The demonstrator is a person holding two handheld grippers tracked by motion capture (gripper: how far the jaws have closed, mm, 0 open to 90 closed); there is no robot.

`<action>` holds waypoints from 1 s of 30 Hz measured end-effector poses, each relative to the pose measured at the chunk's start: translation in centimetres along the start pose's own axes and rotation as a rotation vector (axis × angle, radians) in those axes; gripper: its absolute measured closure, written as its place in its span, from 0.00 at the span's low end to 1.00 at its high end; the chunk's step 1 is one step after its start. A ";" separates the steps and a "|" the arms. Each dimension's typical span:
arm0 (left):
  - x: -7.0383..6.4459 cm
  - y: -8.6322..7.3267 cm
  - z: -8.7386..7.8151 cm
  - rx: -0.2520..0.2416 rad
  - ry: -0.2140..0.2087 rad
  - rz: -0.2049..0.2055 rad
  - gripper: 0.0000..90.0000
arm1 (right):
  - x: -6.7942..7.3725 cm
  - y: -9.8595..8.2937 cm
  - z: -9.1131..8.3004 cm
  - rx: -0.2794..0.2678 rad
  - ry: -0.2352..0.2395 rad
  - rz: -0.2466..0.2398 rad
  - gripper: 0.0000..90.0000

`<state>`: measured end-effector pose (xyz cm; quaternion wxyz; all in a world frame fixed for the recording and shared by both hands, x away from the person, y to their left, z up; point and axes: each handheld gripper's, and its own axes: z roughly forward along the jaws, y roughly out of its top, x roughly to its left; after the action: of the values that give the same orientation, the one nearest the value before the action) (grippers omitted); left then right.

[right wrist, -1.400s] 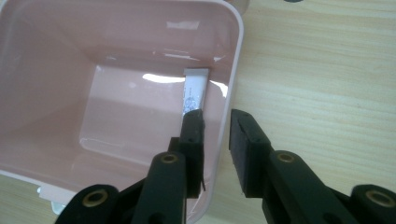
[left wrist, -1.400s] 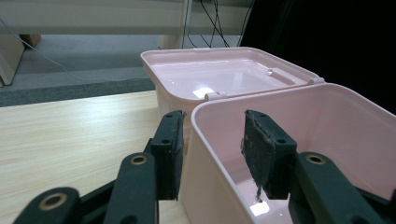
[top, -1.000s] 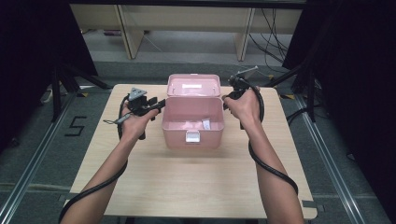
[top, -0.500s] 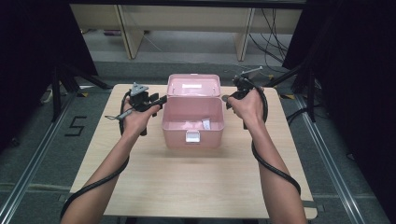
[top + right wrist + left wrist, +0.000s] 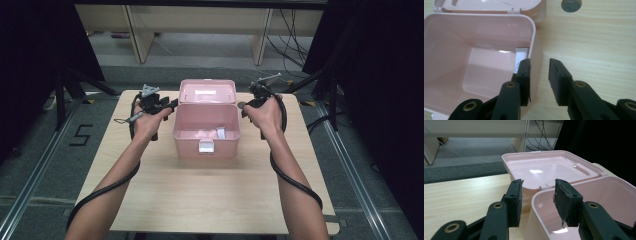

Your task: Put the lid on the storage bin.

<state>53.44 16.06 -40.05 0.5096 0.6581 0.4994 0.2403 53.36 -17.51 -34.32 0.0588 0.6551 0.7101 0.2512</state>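
Observation:
A pink plastic box [image 5: 206,145] stands at the middle of the table with its lid [image 5: 207,92] laid back open behind it. A small white paper [image 5: 220,132] lies on its floor, seen as a white paper [image 5: 522,53] in the right gripper view too. My left gripper [image 5: 171,104] is at the box's left rear corner. It is open [image 5: 538,200], and the box rim [image 5: 541,193] is between its jaws. My right gripper [image 5: 244,108] is at the box's right side. It is open [image 5: 539,78], with one jaw on each side of the right wall [image 5: 535,57], not clamped.
A grey round plug [image 5: 571,4] is set in the wooden table [image 5: 200,200] just right of the lid. Wide bare tabletop lies in front of the box. Cables trail from both grippers along the forearms. Shelving legs and floor cables lie beyond the table's far edge.
Both hands have shifted only slightly beside the box. The box and its open lid have not moved.

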 end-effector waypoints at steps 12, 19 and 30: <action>1.9 2.5 2.9 0.027 0.035 -0.069 0.64 | 0.1 -0.1 0.8 0.029 0.016 0.015 0.81; 2.0 3.3 4.2 0.045 0.040 -0.067 0.63 | 0.1 0.0 0.7 0.030 0.017 -0.015 0.81; 2.6 3.2 6.6 0.110 0.055 -0.080 0.62 | 0.6 -0.2 1.2 0.072 -0.001 -0.032 0.82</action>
<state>61.17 15.61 -40.07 0.4680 0.6577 0.5516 0.2102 53.62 -16.63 -35.36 0.0396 0.6454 0.7291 0.2243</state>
